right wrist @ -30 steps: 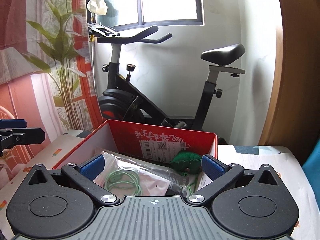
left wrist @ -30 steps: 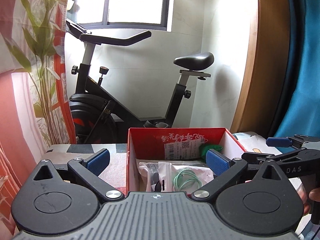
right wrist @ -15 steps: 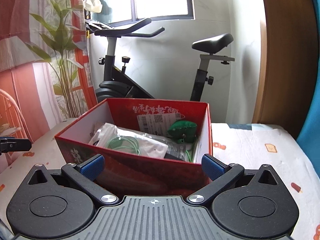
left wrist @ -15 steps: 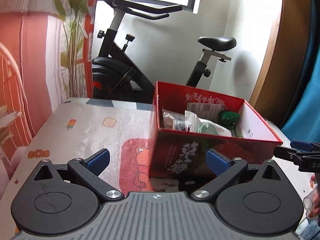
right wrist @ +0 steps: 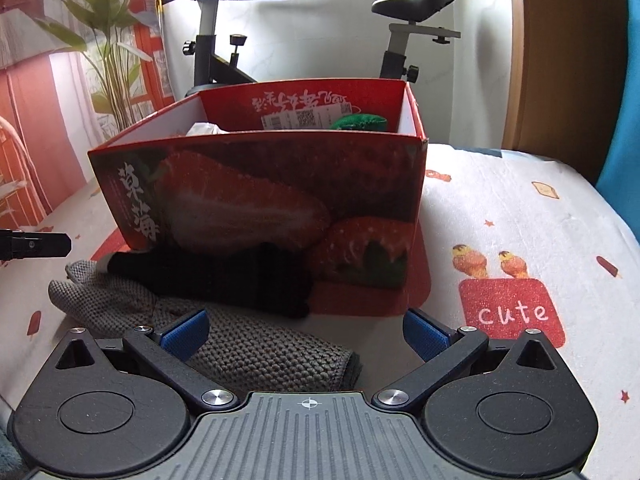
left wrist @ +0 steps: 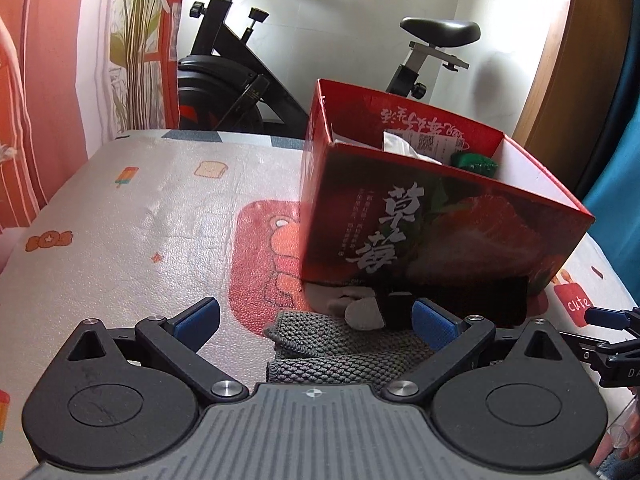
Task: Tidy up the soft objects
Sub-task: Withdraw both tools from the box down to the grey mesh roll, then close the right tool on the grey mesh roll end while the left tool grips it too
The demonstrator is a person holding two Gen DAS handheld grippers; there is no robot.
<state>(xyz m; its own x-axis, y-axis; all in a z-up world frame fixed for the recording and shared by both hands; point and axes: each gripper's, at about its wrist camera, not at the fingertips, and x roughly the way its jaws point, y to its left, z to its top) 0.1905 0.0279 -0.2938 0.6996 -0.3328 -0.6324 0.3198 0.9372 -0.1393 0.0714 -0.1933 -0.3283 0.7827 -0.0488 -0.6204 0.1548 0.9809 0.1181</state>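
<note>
The red box stood on the printed mat and already held a green soft item and some white packets, so part of the sorting looked done. Two soft things were left outside it: a grey knit cloth lying flat on the mat, and a black fabric piece lying partly on the cloth and against the foot of the box (a pale tip showed at its left end). The left gripper was spread wide and empty, low over the cloth's near edge. The right gripper was likewise wide apart and empty, with the cloth's right end between its fingers. Neither touched the fabric as far as could be seen. Picking up both pieces and putting them in the box seemed to remain.
</note>
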